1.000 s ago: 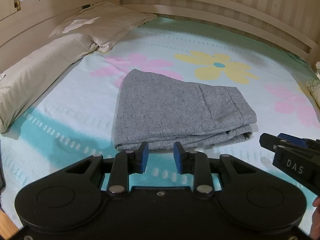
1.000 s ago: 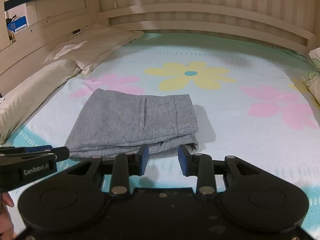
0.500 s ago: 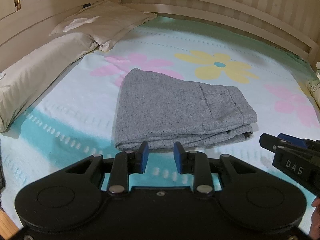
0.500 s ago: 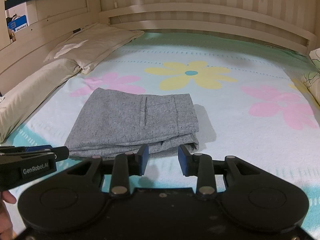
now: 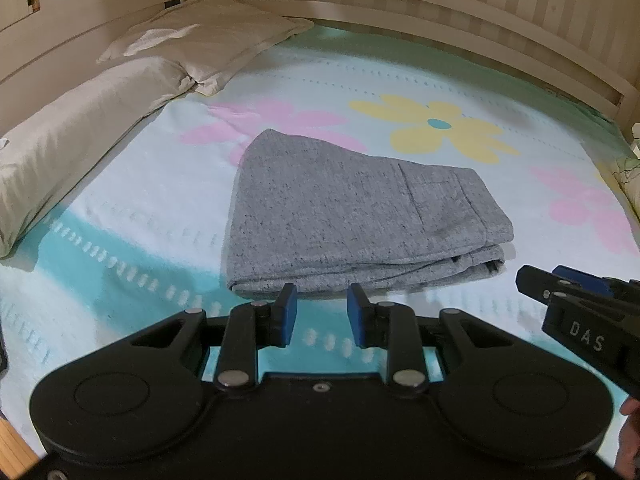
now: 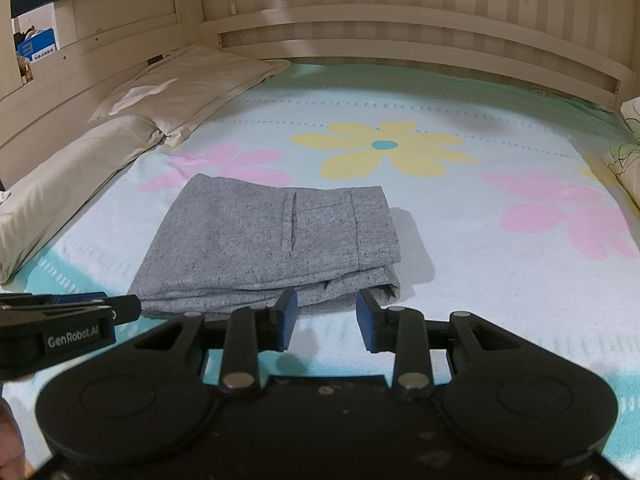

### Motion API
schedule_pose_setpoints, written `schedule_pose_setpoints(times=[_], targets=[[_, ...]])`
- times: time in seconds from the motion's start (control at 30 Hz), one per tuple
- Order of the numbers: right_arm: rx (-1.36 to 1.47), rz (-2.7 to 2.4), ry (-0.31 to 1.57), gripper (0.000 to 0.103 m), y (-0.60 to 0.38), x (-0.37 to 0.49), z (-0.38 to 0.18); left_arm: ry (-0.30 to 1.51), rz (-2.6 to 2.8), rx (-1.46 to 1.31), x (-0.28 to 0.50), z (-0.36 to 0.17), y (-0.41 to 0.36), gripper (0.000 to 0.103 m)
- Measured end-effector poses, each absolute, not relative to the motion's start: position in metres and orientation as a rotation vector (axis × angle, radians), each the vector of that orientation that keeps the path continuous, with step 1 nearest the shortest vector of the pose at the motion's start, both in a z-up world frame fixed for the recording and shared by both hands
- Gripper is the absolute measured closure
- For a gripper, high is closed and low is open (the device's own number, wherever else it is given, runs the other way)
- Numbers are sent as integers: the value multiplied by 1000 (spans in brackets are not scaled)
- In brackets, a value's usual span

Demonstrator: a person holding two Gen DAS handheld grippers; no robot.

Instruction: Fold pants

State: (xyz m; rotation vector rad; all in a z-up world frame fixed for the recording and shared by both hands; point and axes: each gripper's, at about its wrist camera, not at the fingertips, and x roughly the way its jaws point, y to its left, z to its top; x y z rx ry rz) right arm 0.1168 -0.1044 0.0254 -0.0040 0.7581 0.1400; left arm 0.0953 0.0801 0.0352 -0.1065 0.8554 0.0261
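Grey pants (image 5: 352, 216) (image 6: 272, 240) lie folded into a thick stack on the flowered bed sheet (image 5: 440, 92), the back pocket on top. My left gripper (image 5: 322, 312) hovers just short of the stack's near edge, open, nothing between its blue pads. My right gripper (image 6: 326, 314) stands the same way at the stack's near right corner, open and empty. Each gripper shows at the side of the other's view: the right gripper (image 5: 560, 284) in the left wrist view, the left gripper (image 6: 100, 306) in the right wrist view.
Two cream pillows (image 5: 80, 132) (image 6: 188, 88) line the left side against the wooden headboard (image 6: 100, 52). A slatted wooden rail (image 6: 400, 36) runs along the far side. Another patterned pillow (image 6: 628, 160) lies at the right edge.
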Motion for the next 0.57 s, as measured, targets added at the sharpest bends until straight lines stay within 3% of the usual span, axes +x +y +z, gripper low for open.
schedule_pose_setpoints(times=[0.57], targets=[[-33, 161, 771, 68, -94, 115, 19, 846, 14, -109, 93, 35, 82, 65]])
